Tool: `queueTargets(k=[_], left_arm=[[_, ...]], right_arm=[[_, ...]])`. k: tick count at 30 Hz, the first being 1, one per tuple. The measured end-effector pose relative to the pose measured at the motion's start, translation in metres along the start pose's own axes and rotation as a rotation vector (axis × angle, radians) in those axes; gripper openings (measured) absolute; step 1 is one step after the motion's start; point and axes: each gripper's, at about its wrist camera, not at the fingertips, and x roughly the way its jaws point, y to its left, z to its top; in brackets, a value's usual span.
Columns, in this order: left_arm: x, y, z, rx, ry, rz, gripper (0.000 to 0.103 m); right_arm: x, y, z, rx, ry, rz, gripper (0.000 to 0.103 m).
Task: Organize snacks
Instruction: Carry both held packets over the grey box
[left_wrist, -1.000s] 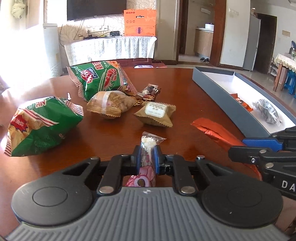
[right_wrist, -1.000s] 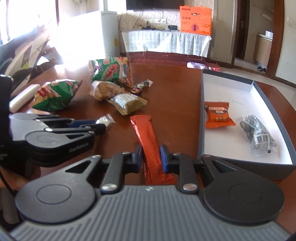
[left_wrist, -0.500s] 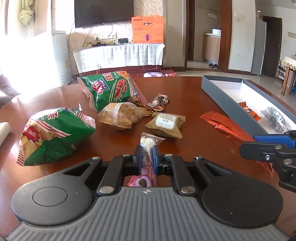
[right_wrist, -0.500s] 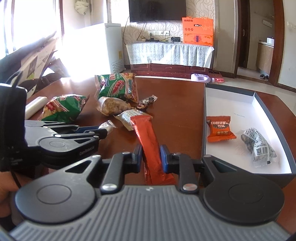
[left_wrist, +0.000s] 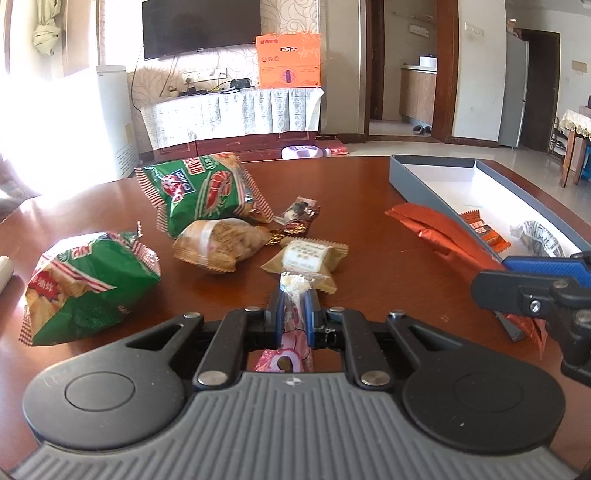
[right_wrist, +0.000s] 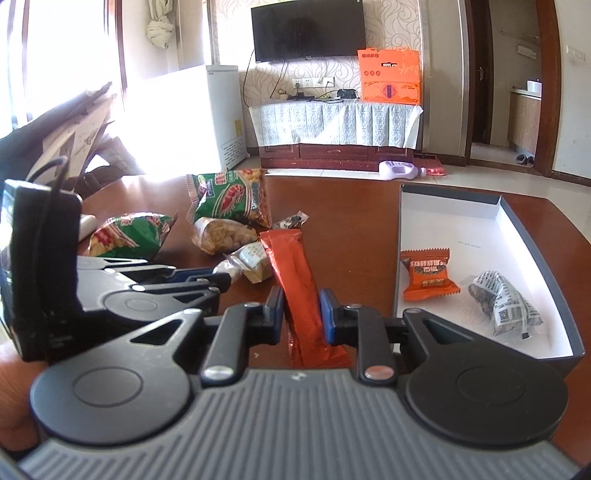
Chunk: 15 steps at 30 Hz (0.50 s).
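Observation:
My left gripper (left_wrist: 294, 306) is shut on a small clear-and-pink candy packet (left_wrist: 293, 291), held above the brown table. My right gripper (right_wrist: 302, 310) is shut on a long orange-red snack bar (right_wrist: 295, 273), lifted off the table left of the grey box (right_wrist: 495, 201). The bar also shows in the left wrist view (left_wrist: 439, 232), as does the box (left_wrist: 406, 177). The box holds an orange packet (right_wrist: 428, 273) and a grey printed packet (right_wrist: 506, 302). On the table lie two green chip bags (left_wrist: 199, 188) (left_wrist: 88, 280), a tan biscuit pack (left_wrist: 218, 242), a beige packet (left_wrist: 306, 254) and a dark candy (left_wrist: 299, 214).
The left gripper body (right_wrist: 110, 291) sits close to the left of my right gripper. A white object (left_wrist: 3, 273) lies at the table's left edge. Beyond the table stand a cabinet with a lace cloth (left_wrist: 236, 110) and an orange box (left_wrist: 288, 61).
Both grippers have risen with their snacks still gripped. The orange-red bar has come up off the table and tilts upward; the views now look flatter across the room.

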Motion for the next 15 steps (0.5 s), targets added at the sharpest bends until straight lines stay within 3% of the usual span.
queueTargets(k=[15], left_arm=[[0.001, -0.029, 0.018, 0.021, -0.014, -0.033, 0.014]], right_arm=[[-0.015, -0.013, 0.002, 0.032, -0.053, -0.019, 0.025]])
